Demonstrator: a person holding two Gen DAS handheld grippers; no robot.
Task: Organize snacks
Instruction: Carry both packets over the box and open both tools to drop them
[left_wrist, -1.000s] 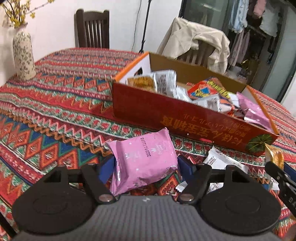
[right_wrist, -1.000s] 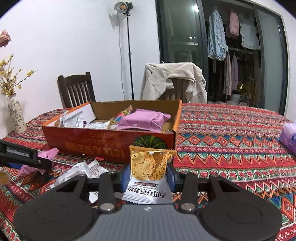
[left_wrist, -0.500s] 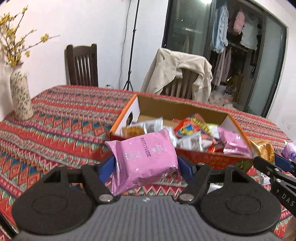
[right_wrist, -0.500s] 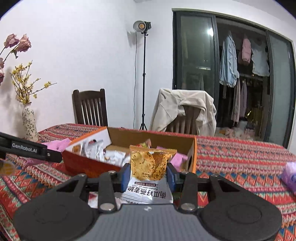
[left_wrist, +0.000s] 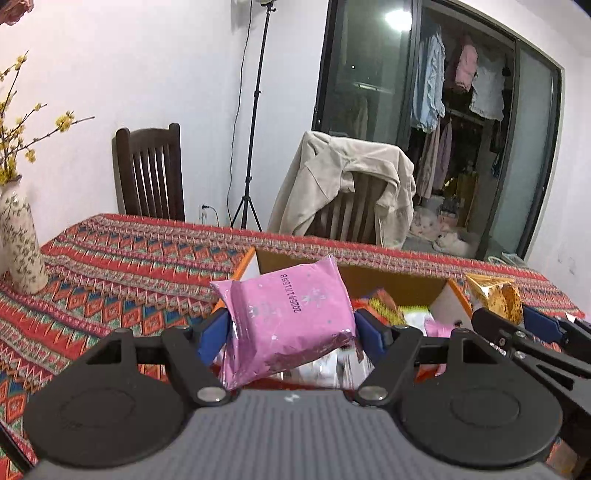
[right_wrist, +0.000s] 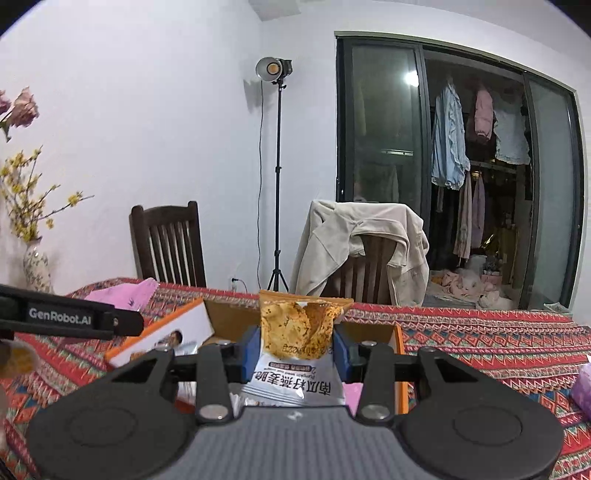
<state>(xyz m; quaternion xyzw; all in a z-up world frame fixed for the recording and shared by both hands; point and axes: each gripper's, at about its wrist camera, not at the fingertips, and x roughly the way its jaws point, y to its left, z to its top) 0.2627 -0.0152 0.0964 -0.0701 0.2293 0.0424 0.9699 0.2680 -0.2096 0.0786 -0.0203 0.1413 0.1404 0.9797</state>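
Two grippers hang side by side above one open cardboard box (left_wrist: 388, 280), each with a packet pinched between its blue pads.

On the left, the left gripper (left_wrist: 291, 328) has its fingers drawn in against the two short sides of a pink packet (left_wrist: 288, 314), which sits over the box's near left end. The packet's long axis runs across the fingers, slightly tilted, its right end higher than its left; the printed date code runs up its face toward the far wall.

Below and beyond it, the box holds a loose heap of wrapped snacks: a red and yellow wrapper (left_wrist: 384, 306), silvery white wrappers (left_wrist: 332, 365) close under the gripper, and another pink packet (left_wrist: 436, 326) by the right end wall. They lie jumbled, not in rows.

To the right, the right gripper (right_wrist: 295, 349) clamps a white and orange packet (right_wrist: 297, 347) narrowly at its middle. That packet stands upright, long axis vertical, its crimped orange end up and its white end with Chinese lettering down toward the camera, upside down. It hangs over the box's interior, inside the orange-edged rim (right_wrist: 400, 354).

The box rests on a red patterned tablecloth (left_wrist: 122, 280).
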